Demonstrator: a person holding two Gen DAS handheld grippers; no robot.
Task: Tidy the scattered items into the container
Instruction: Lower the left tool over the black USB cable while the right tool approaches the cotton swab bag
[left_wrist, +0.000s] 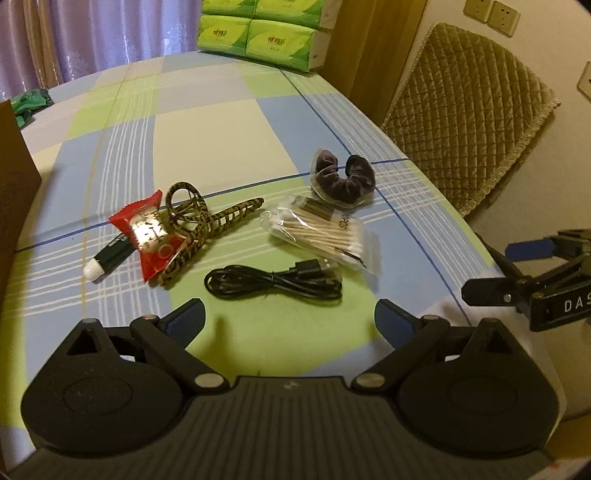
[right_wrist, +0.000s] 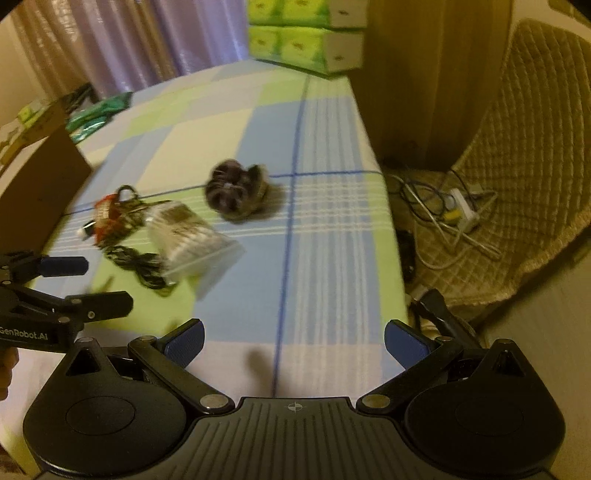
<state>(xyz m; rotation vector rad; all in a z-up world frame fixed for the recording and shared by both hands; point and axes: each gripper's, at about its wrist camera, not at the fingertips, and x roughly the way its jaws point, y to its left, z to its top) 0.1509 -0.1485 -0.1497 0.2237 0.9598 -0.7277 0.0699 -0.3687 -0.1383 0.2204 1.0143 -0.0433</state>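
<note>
On the checked cloth lie a coiled black USB cable (left_wrist: 273, 282), a bag of cotton swabs (left_wrist: 321, 230), a dark scrunchie (left_wrist: 341, 177), a patterned hair claw (left_wrist: 207, 225), a red snack packet (left_wrist: 149, 236) and a dark tube with a white cap (left_wrist: 107, 258). My left gripper (left_wrist: 290, 321) hangs open just in front of the cable, holding nothing. My right gripper (right_wrist: 293, 341) is open over the near table edge; the scrunchie (right_wrist: 236, 195), swab bag (right_wrist: 192, 240) and cable (right_wrist: 138, 264) are ahead to its left, blurred. A brown cardboard box (left_wrist: 16, 184) stands at the left.
Green tissue packs (left_wrist: 258, 33) are stacked at the far end of the table. A quilted chair (left_wrist: 469, 110) stands along the right side, with a power strip and cords (right_wrist: 458, 212) on its seat. Green packaging (left_wrist: 29, 101) lies at the far left.
</note>
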